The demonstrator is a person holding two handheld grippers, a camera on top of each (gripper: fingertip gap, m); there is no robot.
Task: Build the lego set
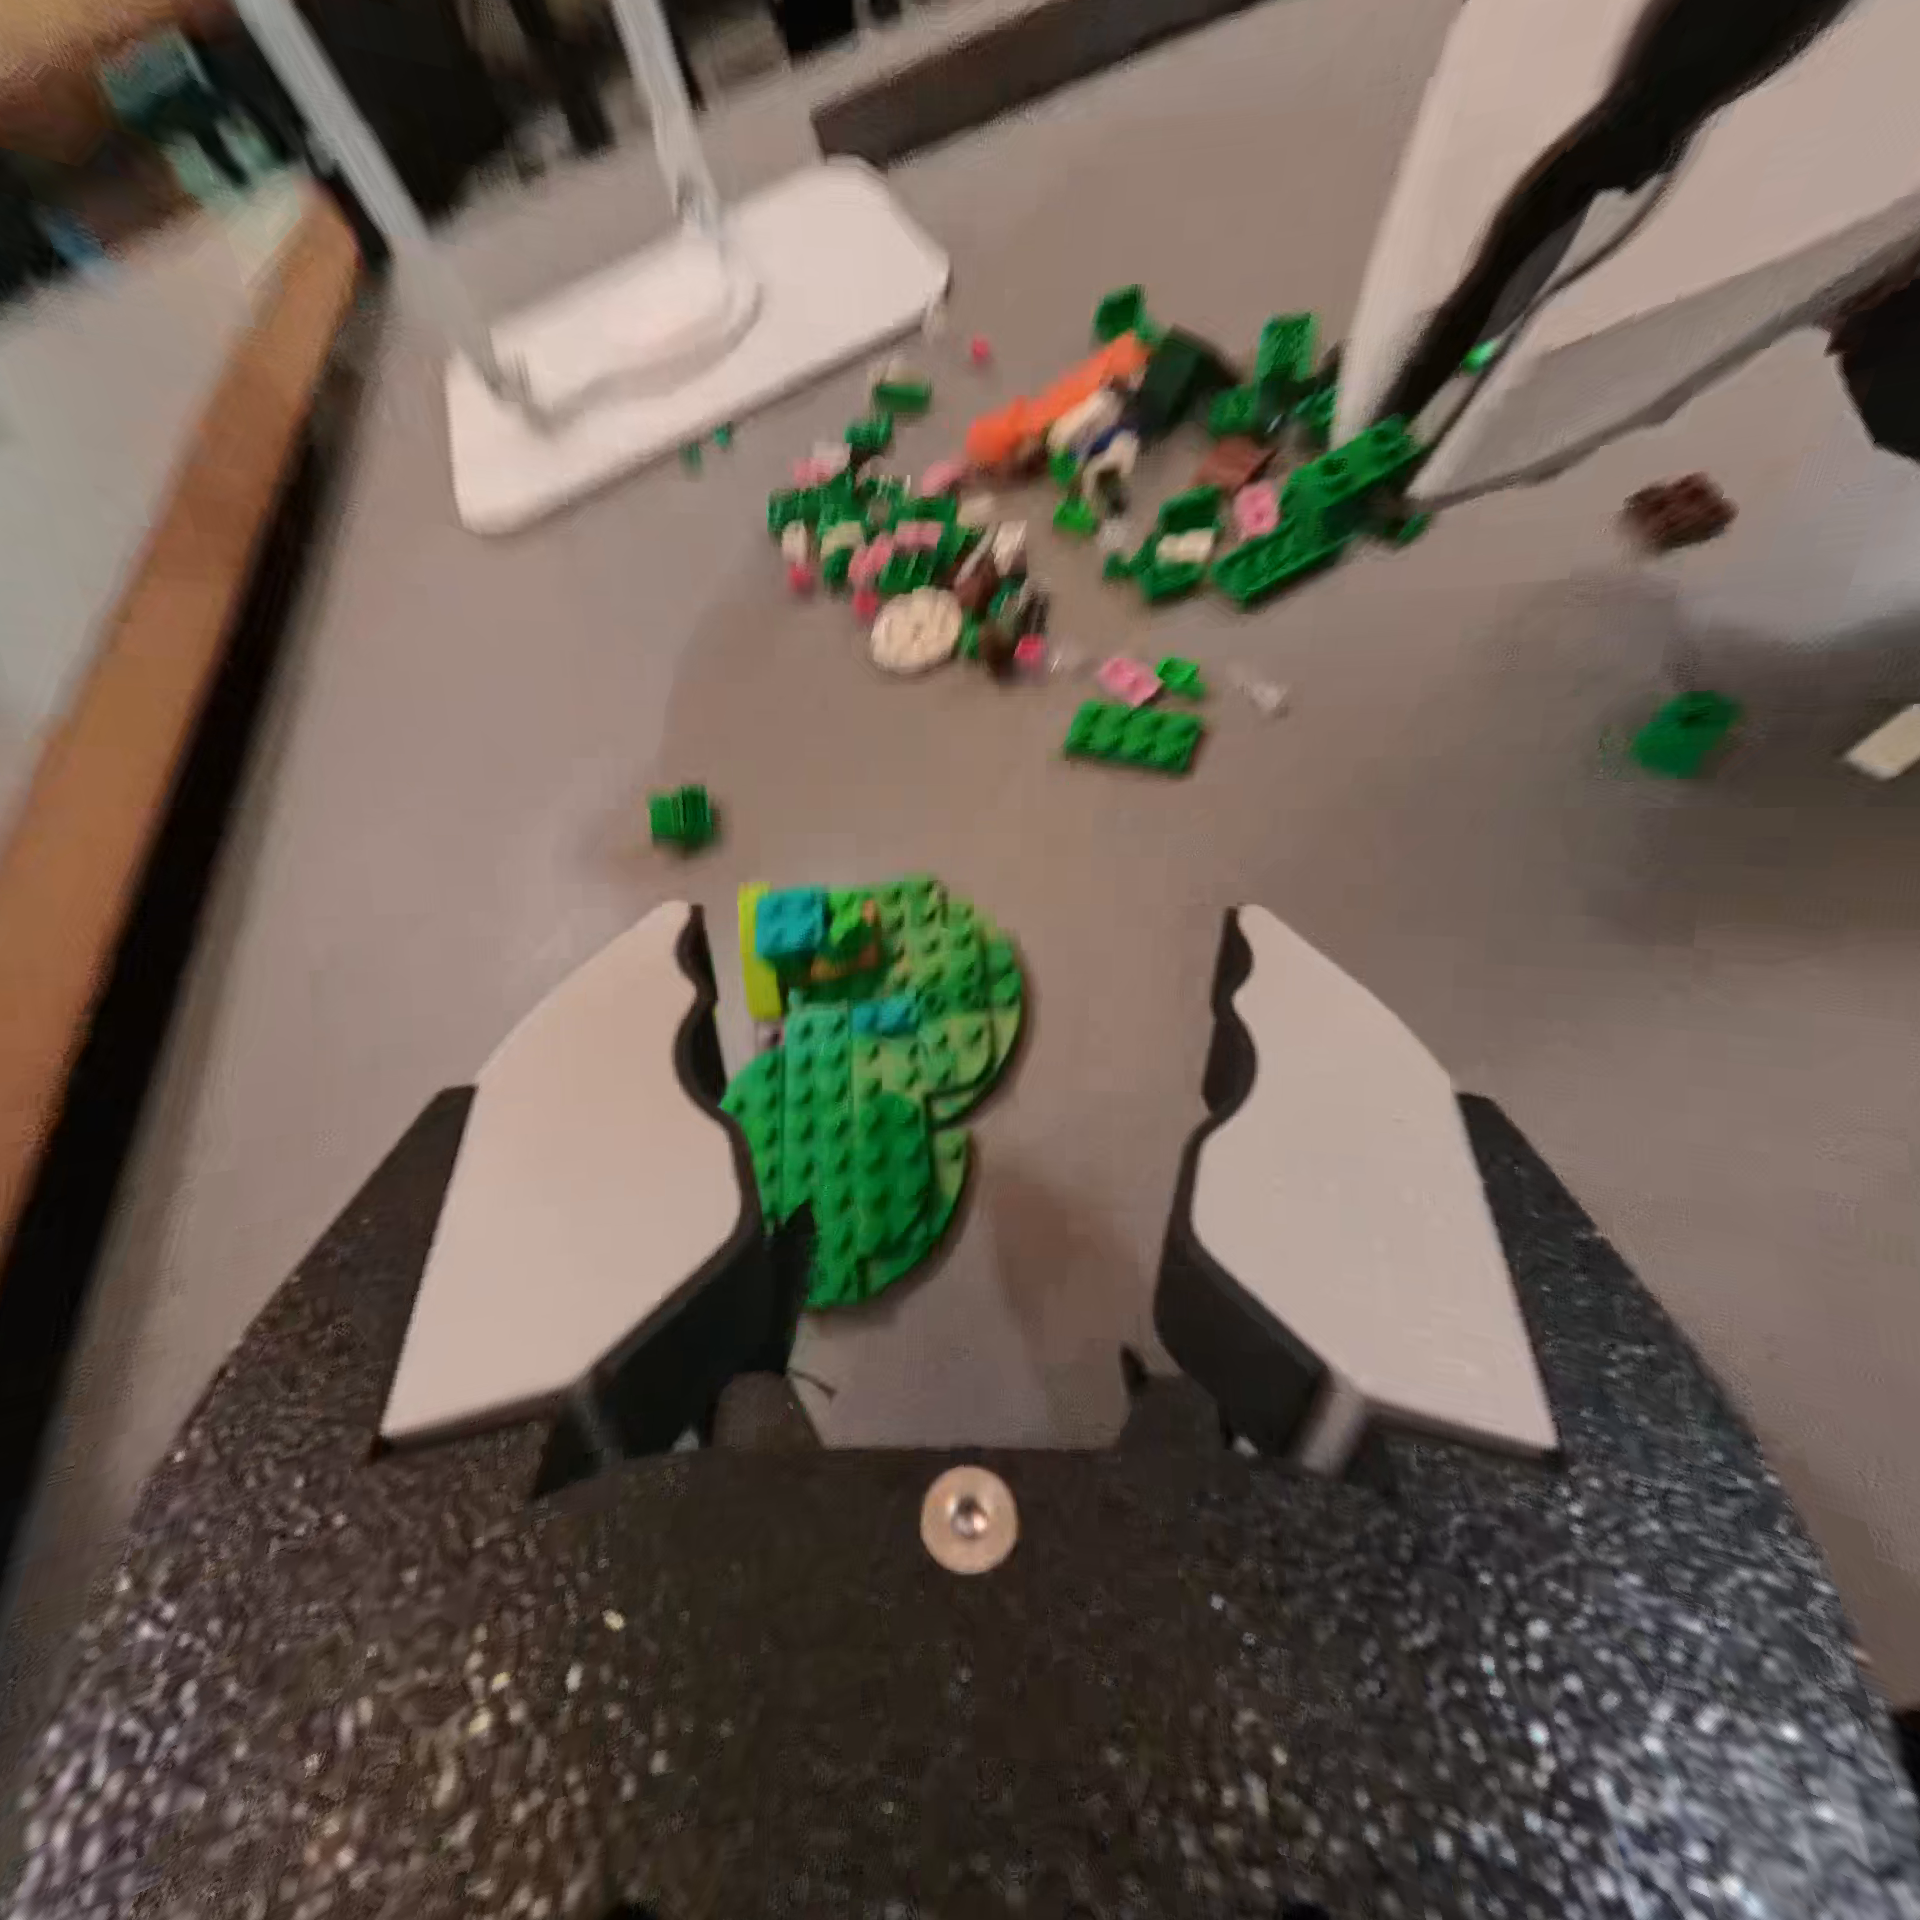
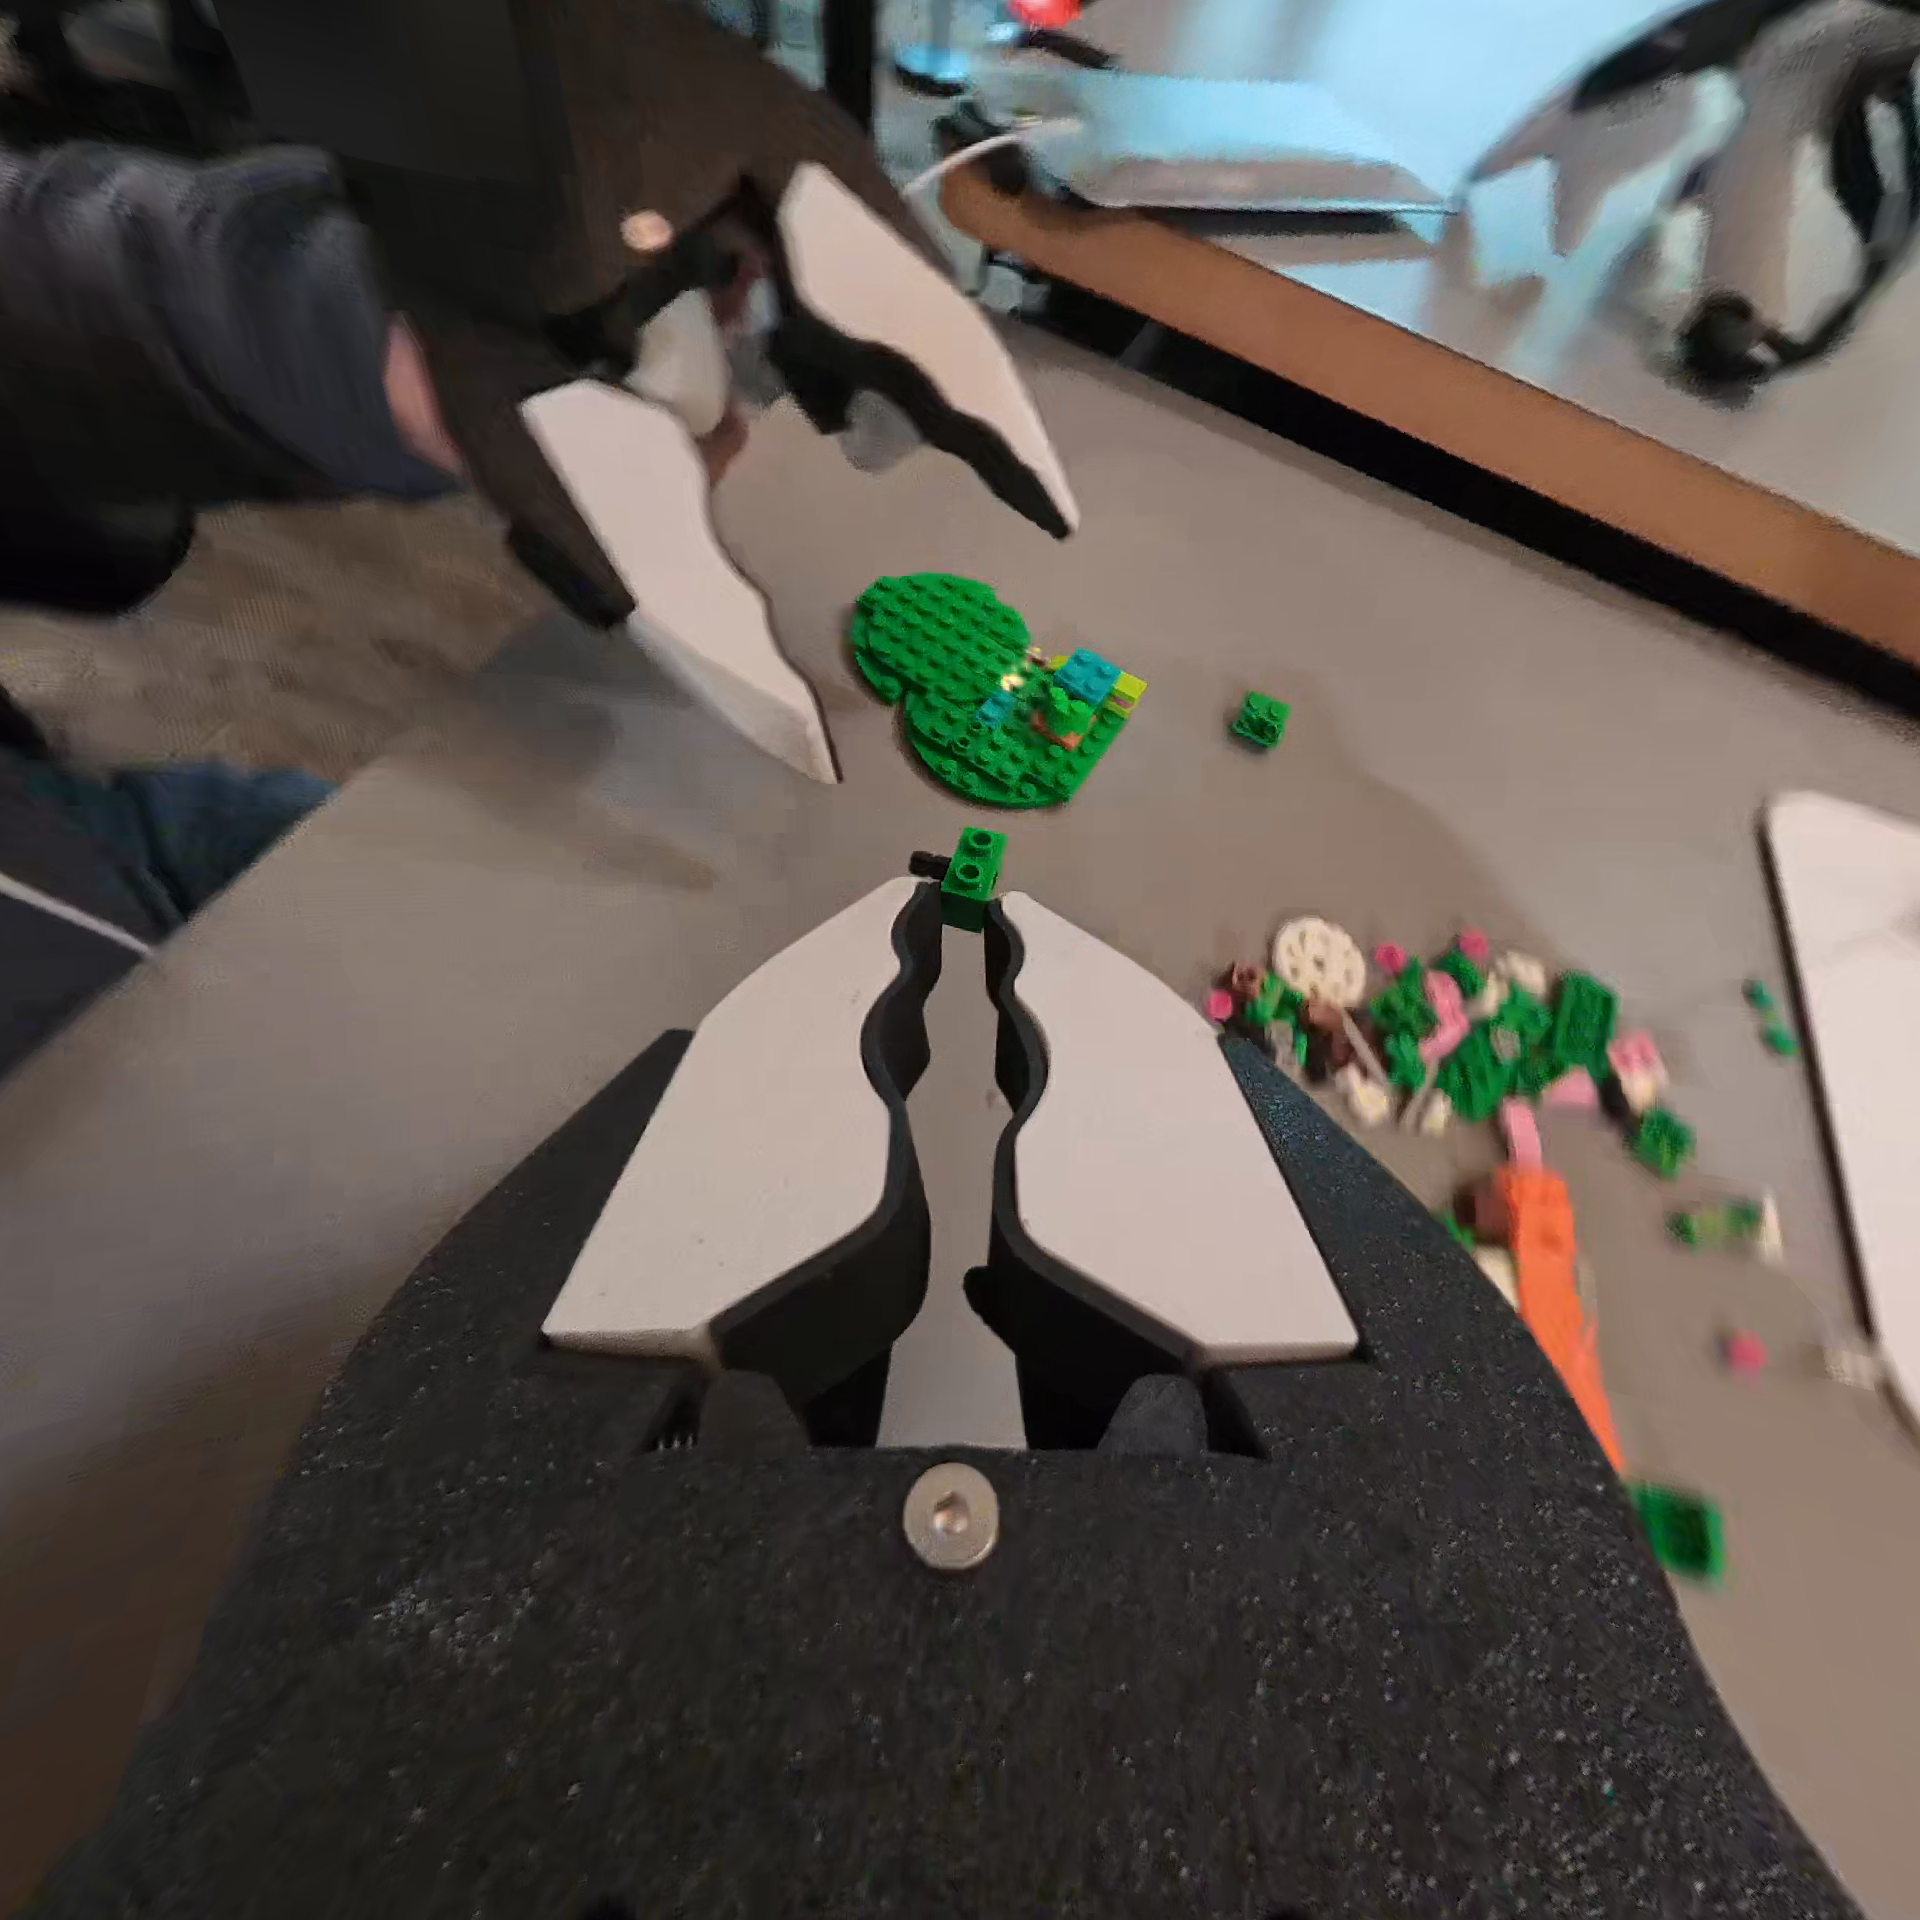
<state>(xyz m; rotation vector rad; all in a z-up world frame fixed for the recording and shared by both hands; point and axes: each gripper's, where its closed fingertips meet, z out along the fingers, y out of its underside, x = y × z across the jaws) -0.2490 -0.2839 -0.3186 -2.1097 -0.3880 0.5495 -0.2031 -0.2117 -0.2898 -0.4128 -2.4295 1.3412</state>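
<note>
A green rounded lego baseplate (image 1: pixel 894 1101) with teal, lime and brown bricks on its far end lies on the grey table. My left gripper (image 1: pixel 966 935) is open and empty, hovering just above it; the plate lies between the fingers, nearer the left one. The plate also shows in the right wrist view (image 2: pixel 956 675), with the left gripper (image 2: pixel 935 644) above it. My right gripper (image 2: pixel 966 904) is shut on a small green brick (image 2: pixel 971 878) held above the table, short of the plate. In the left wrist view the right gripper (image 1: pixel 1423 457) is at the upper right above the pile.
A pile of loose green, pink, white and brown pieces (image 1: pixel 997 520) with an orange piece (image 1: pixel 1049 405) lies beyond the plate. Single green bricks (image 1: pixel 681 816) (image 1: pixel 1132 738) lie apart. A white stand base (image 1: pixel 686 343) is at the back. A wooden table edge (image 1: pixel 156 623) runs at left.
</note>
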